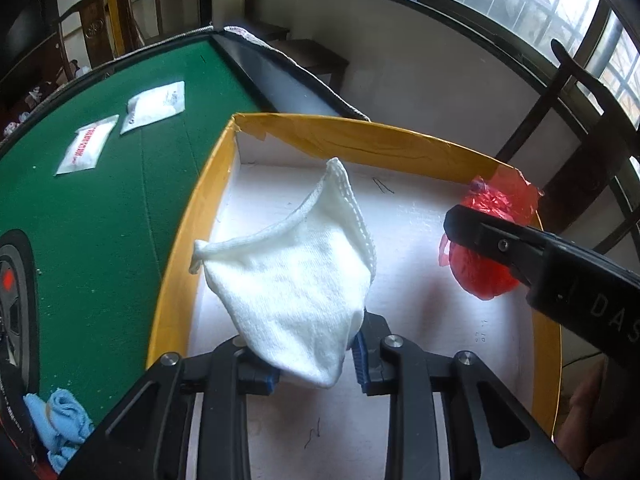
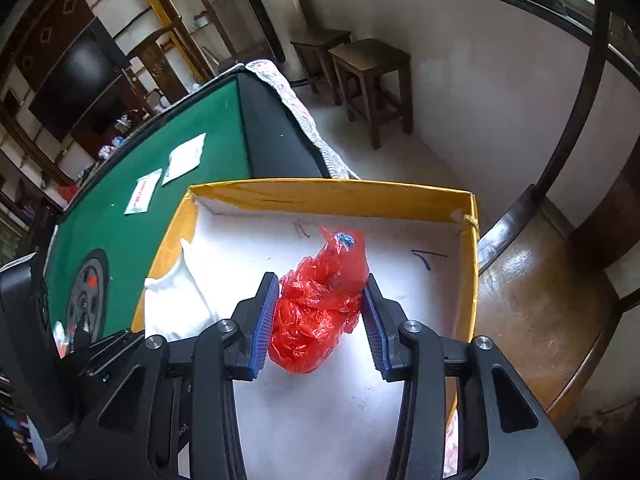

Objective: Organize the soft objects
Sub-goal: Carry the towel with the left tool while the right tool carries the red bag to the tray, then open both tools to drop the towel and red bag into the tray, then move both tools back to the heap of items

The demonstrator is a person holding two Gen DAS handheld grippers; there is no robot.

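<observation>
Here white cloth (image 1: pixel 292 280) near box (image 1: pixel 180 280) left wall, right side free

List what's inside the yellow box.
White cloth between the left tongs; crumpled red plastic bag between the right tongs. Box floor under both is hidden; something blue inside the bag, unidentifiable.

We cannot read the print on the two white packets (image 1: pixel 120 132) on the bench (image 1: pixel 100 220). The white cloth (image 1: pixel 296 280) hides its own lower tip behind the left tongs (image 1: pixel 316 364). The frame edge crops the blue cloth (image 1: pixel 60 420).
</observation>
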